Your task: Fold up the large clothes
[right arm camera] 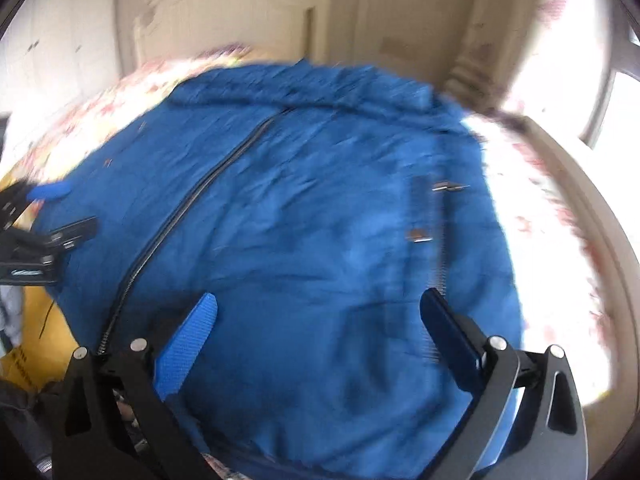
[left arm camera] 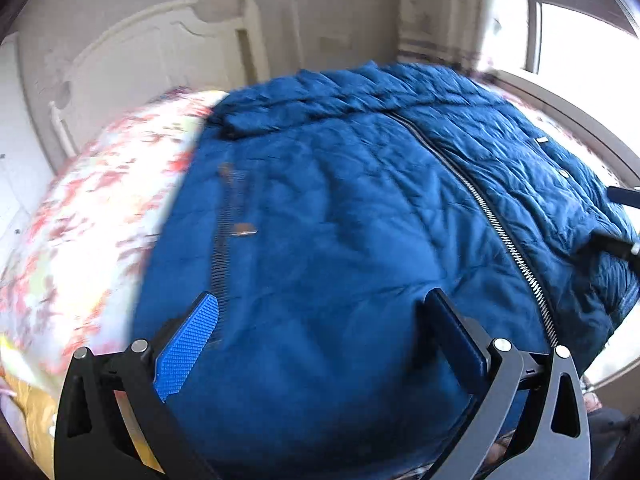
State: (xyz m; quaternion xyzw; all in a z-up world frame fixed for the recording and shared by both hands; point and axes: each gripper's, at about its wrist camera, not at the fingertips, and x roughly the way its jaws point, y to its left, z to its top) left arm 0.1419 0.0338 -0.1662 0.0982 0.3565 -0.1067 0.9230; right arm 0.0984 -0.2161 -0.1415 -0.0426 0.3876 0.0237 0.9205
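A big blue jacket (left arm camera: 360, 220) is spread flat on a bed with a flowered sheet (left arm camera: 100, 208). A white headboard (left arm camera: 160, 52) and a bright window (left arm camera: 580, 32) are seen behind. The left gripper (left arm camera: 320, 312) and right gripper (right arm camera: 320, 312) are held wide open above the jacket, with nothing gripped.

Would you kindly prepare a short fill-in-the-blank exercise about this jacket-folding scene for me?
1. The padded jacket lying spread on the bed is ____ in colour.
2. The jaws of the left gripper stand ____, holding nothing.
3. The front of the jacket is closed by a long ____ running down its middle.
4. The bedspread under the jacket carries a red ____ print.

Missing words: blue; open; zipper; floral
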